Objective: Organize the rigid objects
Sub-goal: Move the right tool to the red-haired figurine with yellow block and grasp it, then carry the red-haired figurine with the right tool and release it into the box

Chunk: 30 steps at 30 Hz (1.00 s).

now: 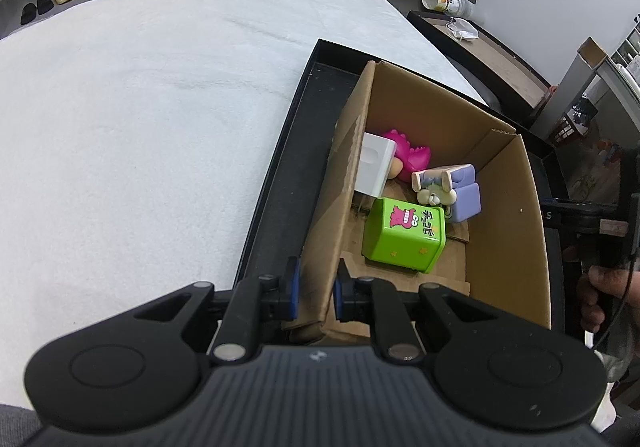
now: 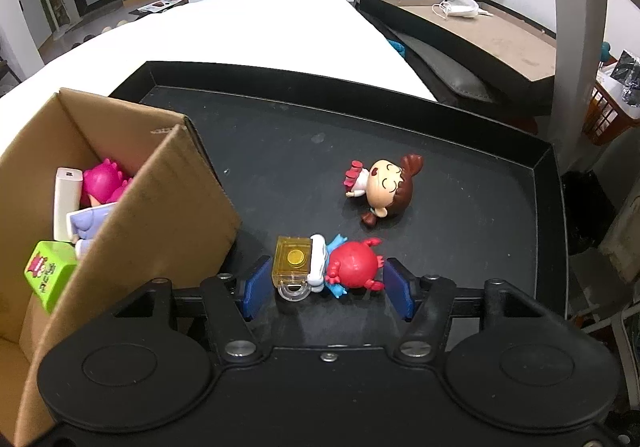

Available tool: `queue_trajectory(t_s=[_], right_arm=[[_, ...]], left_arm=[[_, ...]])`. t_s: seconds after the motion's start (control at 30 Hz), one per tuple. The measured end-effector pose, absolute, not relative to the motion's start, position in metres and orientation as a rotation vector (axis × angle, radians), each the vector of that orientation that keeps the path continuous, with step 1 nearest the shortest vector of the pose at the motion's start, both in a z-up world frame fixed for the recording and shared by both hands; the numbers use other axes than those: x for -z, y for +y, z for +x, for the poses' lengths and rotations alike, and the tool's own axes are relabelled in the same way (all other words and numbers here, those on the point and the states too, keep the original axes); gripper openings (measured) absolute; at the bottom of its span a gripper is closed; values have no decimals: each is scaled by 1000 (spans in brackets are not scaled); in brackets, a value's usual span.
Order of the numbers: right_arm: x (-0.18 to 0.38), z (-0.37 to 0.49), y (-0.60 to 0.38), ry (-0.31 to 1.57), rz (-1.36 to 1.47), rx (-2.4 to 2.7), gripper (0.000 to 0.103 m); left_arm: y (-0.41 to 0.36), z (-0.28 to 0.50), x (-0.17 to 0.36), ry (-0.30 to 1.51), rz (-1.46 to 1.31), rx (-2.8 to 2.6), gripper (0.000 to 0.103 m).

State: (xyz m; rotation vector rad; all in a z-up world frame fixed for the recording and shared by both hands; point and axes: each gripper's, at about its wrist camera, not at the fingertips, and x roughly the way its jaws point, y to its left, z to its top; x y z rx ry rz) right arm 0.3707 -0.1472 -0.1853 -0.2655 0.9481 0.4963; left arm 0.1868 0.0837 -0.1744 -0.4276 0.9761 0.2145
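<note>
Left wrist view: the left gripper [image 1: 316, 289] has its blue pads clamped on the near wall of the cardboard box [image 1: 508, 247], one pad outside the wall, one inside. Ahead of the fingers, on the box floor, lie a green tin [image 1: 404, 233], a lilac figure [image 1: 452, 189], a pink figure [image 1: 408, 155] and a white block [image 1: 374, 167]. The box stands in a black tray [image 1: 280, 175] on a white cloth [image 1: 140, 107].

Right wrist view: the right gripper [image 2: 326, 283] has its jaws partly open, straddling a red figure [image 2: 352, 265] with a yellow base [image 2: 294, 259] that lies on the tray floor. The figure sits between the pads; the right pad is just beside its red head, the left pad stands apart from the base, so neither clearly presses. Beyond the fingertips, farther along the tray, lies a brown-haired doll [image 2: 384, 189]. The box is left of the left finger
</note>
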Motion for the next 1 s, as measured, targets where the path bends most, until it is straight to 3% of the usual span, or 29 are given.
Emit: queue_trajectory(t_s=[0.33, 1.0], right_arm=[[164, 373, -159, 984, -208, -439, 58], [88, 349, -149, 794, -134, -539, 59]], left_arm=[[80, 190, 173, 985, -406, -225, 15], [73, 192, 173, 997, -377, -249, 14]])
